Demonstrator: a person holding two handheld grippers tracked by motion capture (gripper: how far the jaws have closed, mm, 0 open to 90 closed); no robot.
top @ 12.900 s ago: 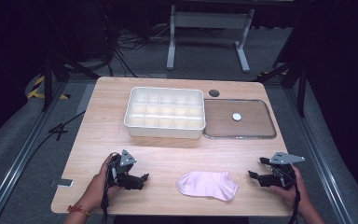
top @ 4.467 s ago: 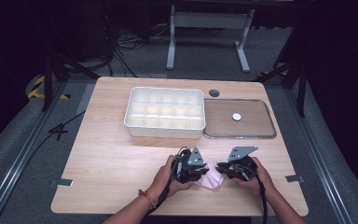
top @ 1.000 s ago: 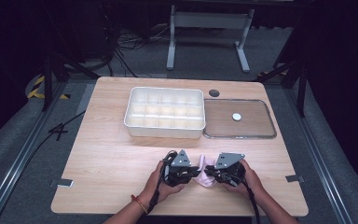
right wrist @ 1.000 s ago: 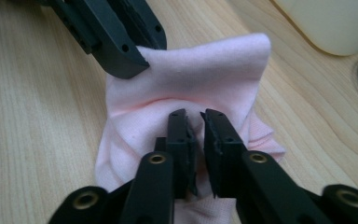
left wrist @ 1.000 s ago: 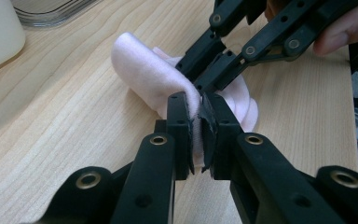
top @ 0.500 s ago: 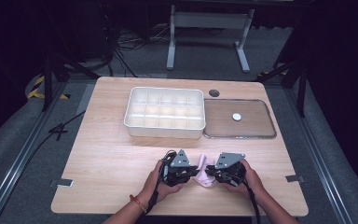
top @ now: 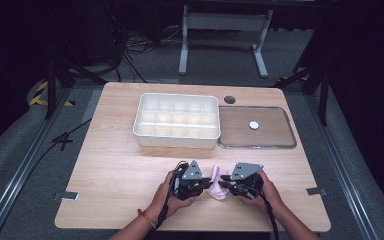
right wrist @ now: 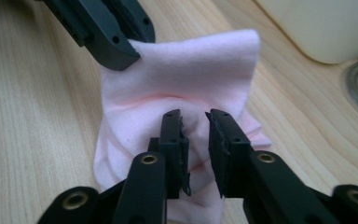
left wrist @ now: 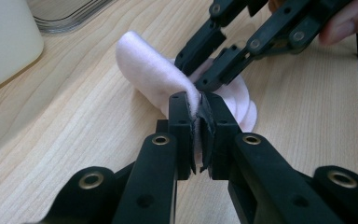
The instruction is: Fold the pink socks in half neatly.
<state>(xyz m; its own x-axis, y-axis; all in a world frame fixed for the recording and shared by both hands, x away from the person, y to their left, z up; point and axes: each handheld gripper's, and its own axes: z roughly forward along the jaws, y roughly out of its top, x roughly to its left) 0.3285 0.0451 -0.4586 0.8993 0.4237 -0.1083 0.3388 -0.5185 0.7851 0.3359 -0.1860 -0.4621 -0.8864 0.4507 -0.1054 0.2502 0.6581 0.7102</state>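
- We pinch a fold of the pink sock point(left wrist: 158, 79) between the pressed-together jaws of our left gripper point(left wrist: 196, 109).
- Our right gripper point(right wrist: 195, 119) sits over the sock's bunched middle, its jaws having just been opening, a narrow gap between them.
- The sock lies on the wooden table point(top: 115, 175), near the white compartment tray point(top: 176, 121).

Sock point(top: 219, 180) lies before the divided tray point(top: 176, 121) (lid point(top: 256, 127) to its right).
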